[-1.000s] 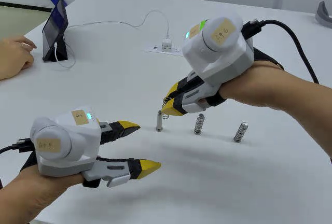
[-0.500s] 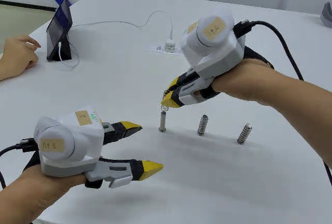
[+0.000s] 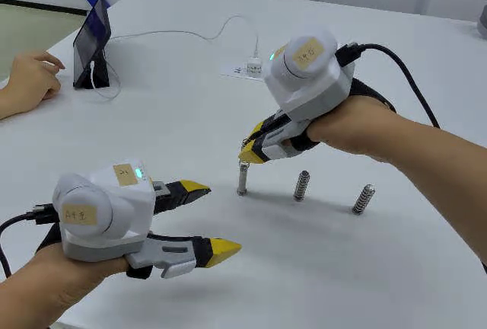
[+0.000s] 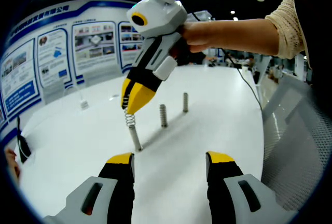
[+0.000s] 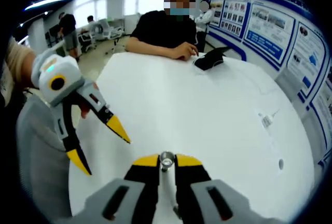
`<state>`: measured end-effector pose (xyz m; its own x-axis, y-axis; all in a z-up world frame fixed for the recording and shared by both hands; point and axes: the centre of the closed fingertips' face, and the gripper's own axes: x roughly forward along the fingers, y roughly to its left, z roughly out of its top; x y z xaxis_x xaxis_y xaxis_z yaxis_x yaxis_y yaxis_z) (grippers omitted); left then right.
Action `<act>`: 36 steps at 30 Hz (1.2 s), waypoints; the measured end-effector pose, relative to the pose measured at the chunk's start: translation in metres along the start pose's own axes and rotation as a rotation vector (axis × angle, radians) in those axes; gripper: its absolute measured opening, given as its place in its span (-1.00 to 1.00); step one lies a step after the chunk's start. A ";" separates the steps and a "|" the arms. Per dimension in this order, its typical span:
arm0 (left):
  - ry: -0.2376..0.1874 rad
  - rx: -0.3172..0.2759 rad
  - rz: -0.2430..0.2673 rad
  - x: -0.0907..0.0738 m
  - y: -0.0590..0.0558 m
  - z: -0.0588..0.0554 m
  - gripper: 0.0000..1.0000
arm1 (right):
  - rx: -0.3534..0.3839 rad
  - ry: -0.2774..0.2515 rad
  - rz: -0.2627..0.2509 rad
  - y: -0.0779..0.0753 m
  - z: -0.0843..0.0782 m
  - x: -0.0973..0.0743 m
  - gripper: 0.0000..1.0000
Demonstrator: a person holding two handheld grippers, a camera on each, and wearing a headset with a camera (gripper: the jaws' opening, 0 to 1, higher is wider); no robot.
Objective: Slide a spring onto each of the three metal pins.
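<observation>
Spring [image 3: 243,164] lower over pin [image 3: 243,183], tablet [image 3: 90,43] beyond

free: bare table [image 3: 342,268] near side | blocked: two sprung pins [image 3: 302,185] right of bare pin [image 3: 243,179] | plug [image 3: 254,63] behind

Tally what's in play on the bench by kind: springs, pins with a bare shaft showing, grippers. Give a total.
Springs: 3 (held spring, middle spring, end spring)
Pins with a bare shaft showing: 1 (bare pin)
Grippers: 2 (left gripper, right gripper)
Total: 6
</observation>
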<state>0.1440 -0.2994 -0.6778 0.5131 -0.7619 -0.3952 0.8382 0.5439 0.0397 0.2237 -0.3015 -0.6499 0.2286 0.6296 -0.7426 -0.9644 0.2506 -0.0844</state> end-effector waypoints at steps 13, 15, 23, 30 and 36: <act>0.002 -0.002 -0.001 0.000 0.001 -0.002 0.11 | 0.016 0.016 0.004 0.001 -0.009 0.009 -0.76; 0.002 -0.003 0.000 0.000 0.002 -0.002 0.10 | 0.020 0.018 0.005 0.001 -0.011 0.010 -0.76; 0.004 -0.006 0.000 0.001 0.003 -0.003 0.10 | 0.034 0.027 0.009 0.001 -0.017 0.018 -0.76; 0.006 -0.009 0.001 0.001 0.004 -0.004 0.10 | 0.048 0.040 0.013 0.002 -0.023 0.026 -0.75; 0.006 -0.011 0.003 0.000 0.005 -0.005 0.10 | 0.053 0.048 0.012 0.002 -0.027 0.032 -0.75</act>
<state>0.1472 -0.2955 -0.6820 0.5143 -0.7581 -0.4009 0.8346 0.5500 0.0305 0.2258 -0.3011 -0.6916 0.2090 0.5972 -0.7743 -0.9584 0.2824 -0.0409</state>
